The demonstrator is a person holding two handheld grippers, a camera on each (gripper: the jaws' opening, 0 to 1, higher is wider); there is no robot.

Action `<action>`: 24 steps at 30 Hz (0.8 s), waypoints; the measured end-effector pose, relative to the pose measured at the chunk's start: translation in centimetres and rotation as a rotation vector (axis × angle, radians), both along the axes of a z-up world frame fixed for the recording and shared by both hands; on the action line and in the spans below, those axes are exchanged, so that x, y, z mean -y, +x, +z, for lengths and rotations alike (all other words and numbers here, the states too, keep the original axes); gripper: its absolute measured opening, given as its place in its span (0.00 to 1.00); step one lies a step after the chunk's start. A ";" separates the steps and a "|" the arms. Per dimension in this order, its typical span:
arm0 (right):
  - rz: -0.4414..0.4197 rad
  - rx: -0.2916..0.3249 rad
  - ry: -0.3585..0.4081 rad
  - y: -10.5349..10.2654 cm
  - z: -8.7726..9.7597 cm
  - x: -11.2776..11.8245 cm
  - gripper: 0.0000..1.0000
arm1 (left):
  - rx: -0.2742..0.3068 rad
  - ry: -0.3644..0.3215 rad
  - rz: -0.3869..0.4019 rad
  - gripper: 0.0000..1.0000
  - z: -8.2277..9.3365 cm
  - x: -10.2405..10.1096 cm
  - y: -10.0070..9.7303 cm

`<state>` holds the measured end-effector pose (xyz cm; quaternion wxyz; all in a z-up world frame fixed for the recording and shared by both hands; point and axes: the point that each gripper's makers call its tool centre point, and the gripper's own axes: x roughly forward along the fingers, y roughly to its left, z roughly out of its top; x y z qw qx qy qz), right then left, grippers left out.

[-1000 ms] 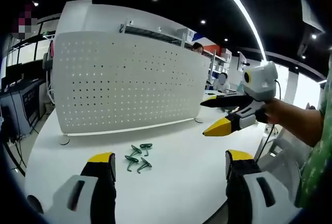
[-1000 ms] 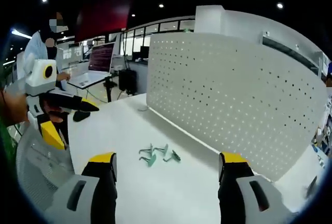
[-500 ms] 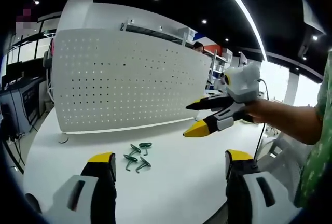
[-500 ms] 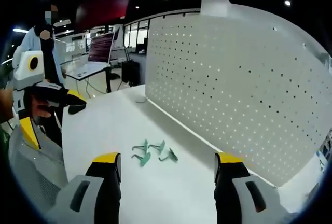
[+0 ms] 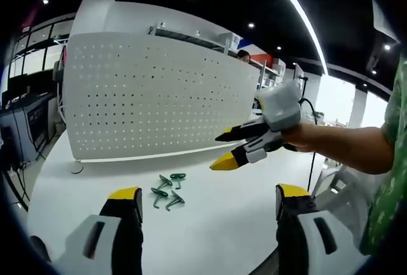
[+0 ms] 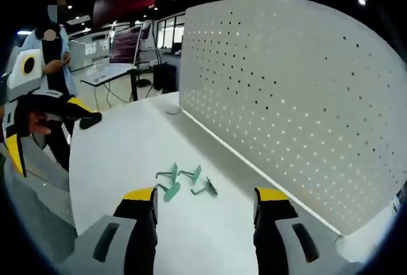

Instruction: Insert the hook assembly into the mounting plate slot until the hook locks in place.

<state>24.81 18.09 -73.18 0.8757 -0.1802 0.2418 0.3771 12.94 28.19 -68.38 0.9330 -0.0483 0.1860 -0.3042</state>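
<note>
Now | green hooks (image 5: pixel 168 192) loose | white pegboard (image 5: pixel 159 100) upright | no writing legible

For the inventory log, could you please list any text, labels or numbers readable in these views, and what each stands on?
None can be read.
White pegboard: holes, no print.
Green hooks: no markings visible.
Background monitor: content too blurred to read.

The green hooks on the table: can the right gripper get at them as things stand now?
Probably yes. The right gripper is open, the green hooks lie loose on the white table just ahead of its jaws, and nothing stands between. The pegboard stands off to one side.
</note>
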 end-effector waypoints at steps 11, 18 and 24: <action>0.011 -0.042 -0.022 1.4 -2.0 -0.3 0.49 | -0.013 -0.001 0.006 0.88 -0.5 0.0 0.1; 0.023 -0.063 -0.035 1.9 -3.0 -0.5 0.42 | -0.020 0.002 0.004 0.87 -0.7 0.1 0.1; 0.039 -0.081 -0.058 2.3 -4.1 -0.8 0.36 | -0.024 0.007 0.005 0.87 -0.8 0.0 0.2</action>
